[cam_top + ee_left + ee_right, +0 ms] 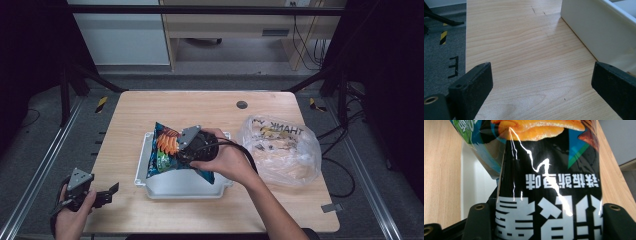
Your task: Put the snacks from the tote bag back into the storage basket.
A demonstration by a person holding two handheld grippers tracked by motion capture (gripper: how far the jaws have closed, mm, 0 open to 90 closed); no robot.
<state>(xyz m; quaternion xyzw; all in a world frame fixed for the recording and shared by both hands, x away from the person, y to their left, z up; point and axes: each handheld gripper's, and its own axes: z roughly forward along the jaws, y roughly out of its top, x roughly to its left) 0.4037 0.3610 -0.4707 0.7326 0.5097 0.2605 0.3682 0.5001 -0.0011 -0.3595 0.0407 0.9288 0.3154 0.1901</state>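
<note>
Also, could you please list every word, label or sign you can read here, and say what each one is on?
"THANK": printed in black on the clear plastic bag, seen upside down in the high view; the word after it is cut off.
Large white Chinese characters on the snack bag held in the right tongs: upside down, not surely readable.
Black mark resembling "E" on the grey floor.

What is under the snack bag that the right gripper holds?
The snack bag, held by the right gripper, hangs over a white tray. The tray's bare floor shows nearer the person; the part beneath the bag is covered.
</note>
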